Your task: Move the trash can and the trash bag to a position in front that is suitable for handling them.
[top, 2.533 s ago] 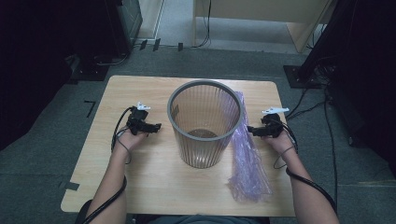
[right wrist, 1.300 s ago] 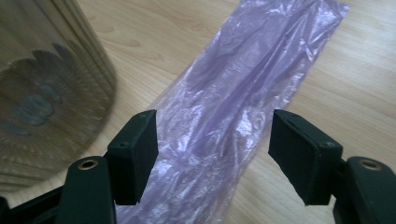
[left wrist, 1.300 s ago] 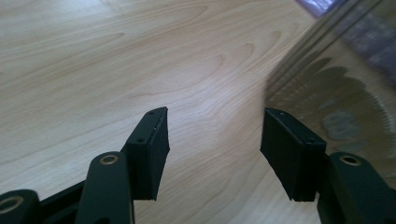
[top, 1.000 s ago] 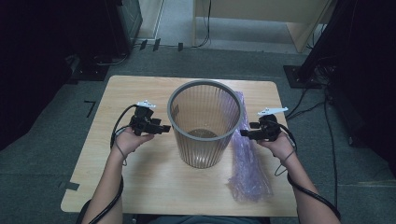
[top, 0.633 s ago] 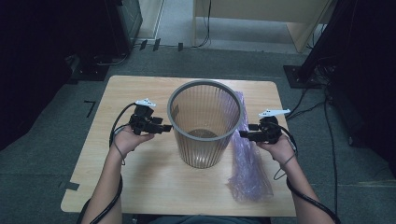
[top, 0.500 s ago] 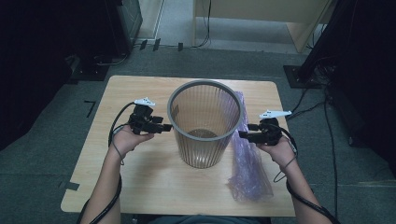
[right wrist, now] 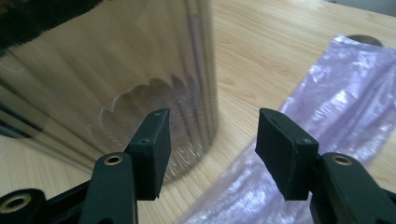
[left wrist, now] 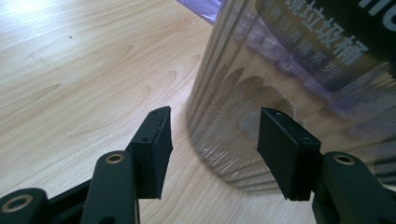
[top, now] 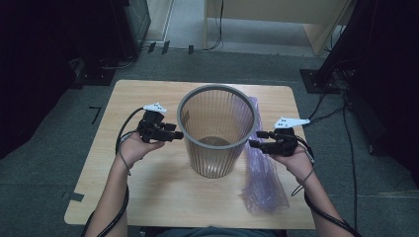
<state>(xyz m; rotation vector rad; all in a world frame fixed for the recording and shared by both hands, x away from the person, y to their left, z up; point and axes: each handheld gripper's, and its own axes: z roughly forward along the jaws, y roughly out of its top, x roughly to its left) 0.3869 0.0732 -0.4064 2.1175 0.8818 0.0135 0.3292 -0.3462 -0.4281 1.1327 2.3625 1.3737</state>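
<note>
In the high view a clear ribbed bin stands upright mid-table, the left gripper just beside its left wall, the right gripper just beside its right, above a purple plastic bag lying flat.

In the left gripper view the jaws, just closing, stand apart, nothing between them, the bin's wall ahead.

In the right gripper view the closing jaws likewise gape empty, bin left, bag right.
</note>
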